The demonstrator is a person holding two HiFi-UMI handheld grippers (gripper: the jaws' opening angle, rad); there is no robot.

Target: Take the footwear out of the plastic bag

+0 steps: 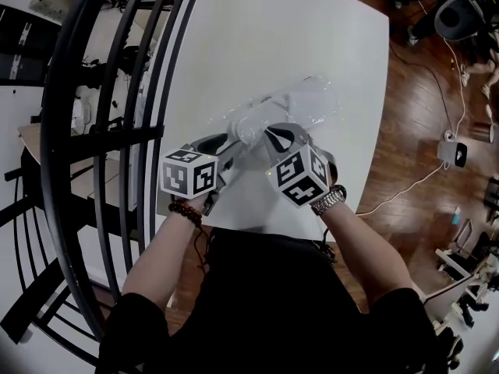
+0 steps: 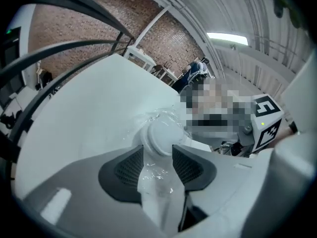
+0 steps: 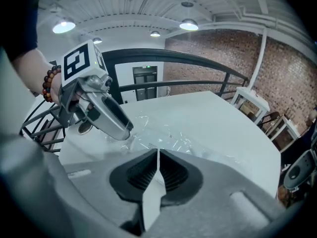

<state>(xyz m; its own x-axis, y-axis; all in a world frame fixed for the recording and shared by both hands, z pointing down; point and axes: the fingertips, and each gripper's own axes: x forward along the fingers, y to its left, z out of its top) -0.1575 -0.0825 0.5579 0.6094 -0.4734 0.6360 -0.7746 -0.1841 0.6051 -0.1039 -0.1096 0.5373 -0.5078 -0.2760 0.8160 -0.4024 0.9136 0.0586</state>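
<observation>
A clear plastic bag (image 1: 306, 104) lies crumpled on the white table (image 1: 257, 29), with white footwear (image 1: 269, 119) inside it. In the left gripper view a rounded white end of the footwear (image 2: 161, 134), wrapped in film, sits at the jaw tips. My left gripper (image 2: 157, 157) stands open, with loose crinkled film between its pads. My right gripper (image 3: 158, 162) is shut on a thin fold of the bag (image 3: 166, 133). In the head view the left gripper (image 1: 234, 141) and the right gripper (image 1: 282, 135) meet at the bag's near end. The left gripper (image 3: 124, 130) also shows in the right gripper view.
A black curved railing (image 1: 101, 131) runs along the table's left side. The table's near edge (image 1: 257, 228) is close to the person's body. To the right are a wooden floor (image 1: 413, 115), a white cable (image 1: 405, 185) and a small white device (image 1: 453, 153).
</observation>
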